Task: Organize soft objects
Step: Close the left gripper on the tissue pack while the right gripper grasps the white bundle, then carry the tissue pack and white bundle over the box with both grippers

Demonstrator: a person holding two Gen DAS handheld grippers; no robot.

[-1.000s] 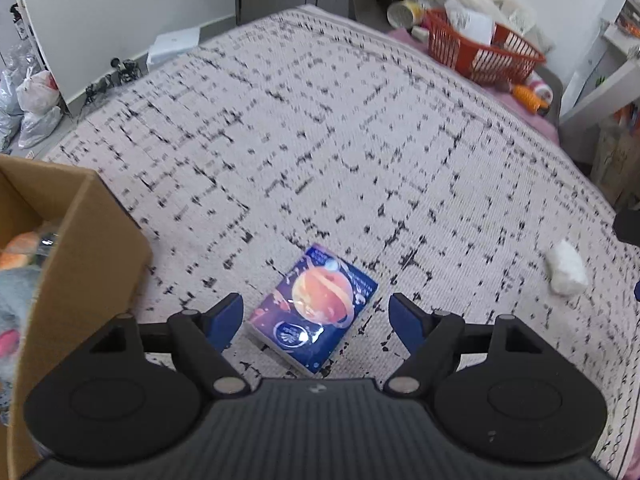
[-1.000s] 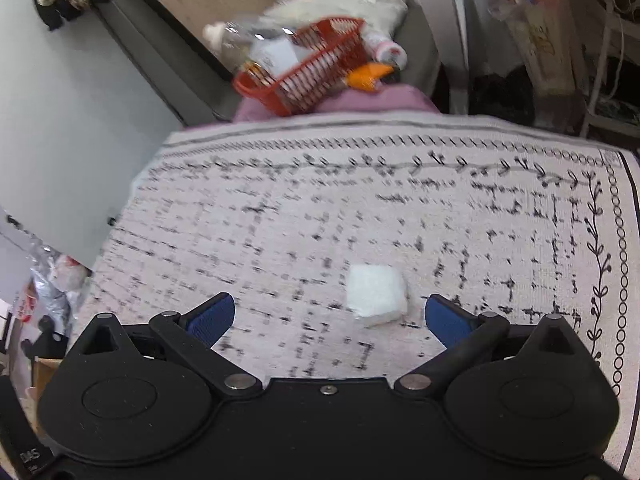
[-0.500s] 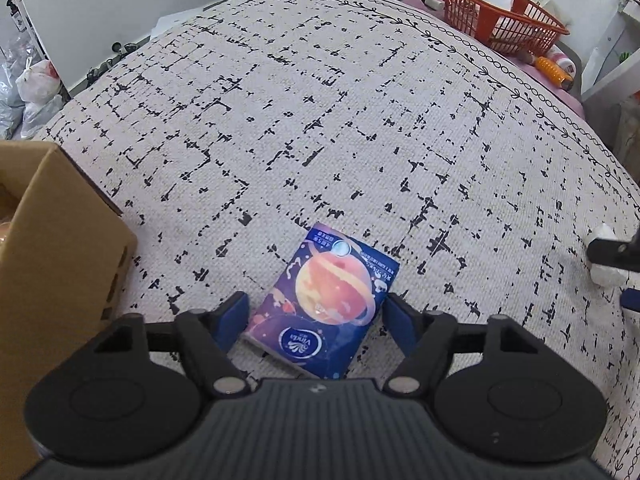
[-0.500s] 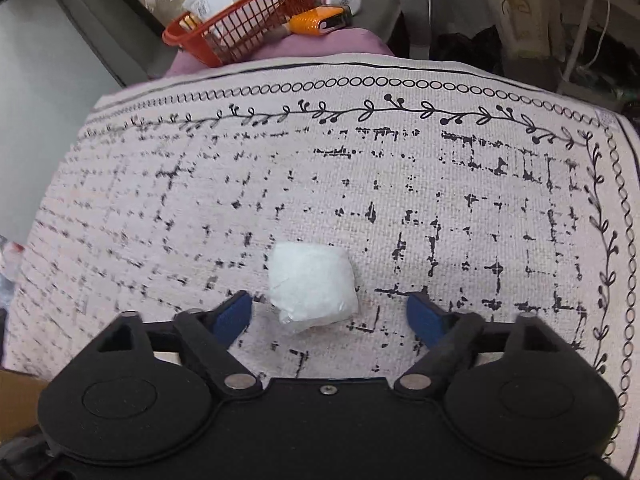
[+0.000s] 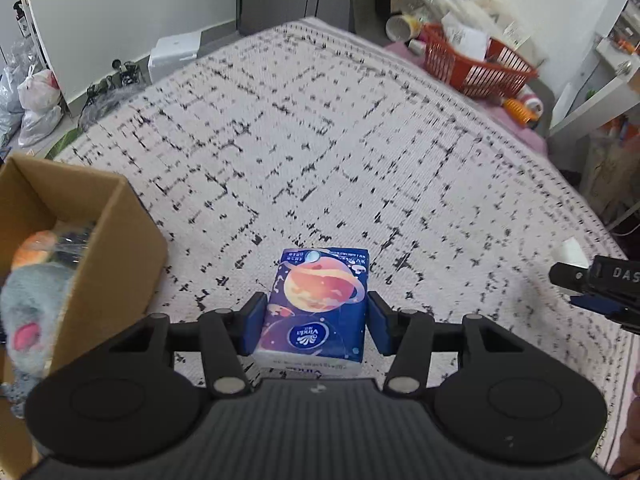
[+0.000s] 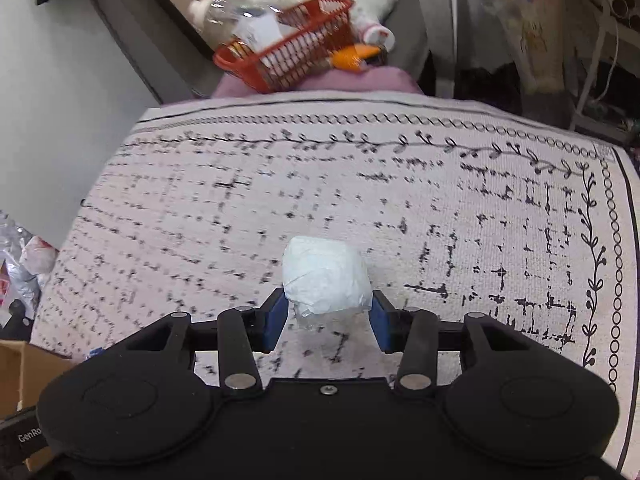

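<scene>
The left gripper [image 5: 316,328] holds the blue tissue pack [image 5: 318,306] between its blue pads [image 5: 256,326], which have just been closing and now press on both long sides; the pack's near end is cut off behind the gripper's grey body. Whether the pack's underside touches the patterned rug [image 5: 320,140] is hard to tell. To this gripper's left stands an open cardboard box [image 5: 120,248], its near corner running out of frame; inside it, a blurred grey plush thing [image 5: 32,304] and something orange under shiny wrap can only partly be made out. At the far right edge, the tip of the right gripper [image 5: 596,288] pokes in, mostly cut off, with a bit of white just beyond it.

In the right wrist view, the right gripper [image 6: 326,320] has just been closing and its pads squeeze the white wrapped bundle [image 6: 326,276]; the bundle's lower part is blurred against the rug. Far ahead, past the rug's edge, a red basket [image 6: 288,52] sits among smeared clutter.
</scene>
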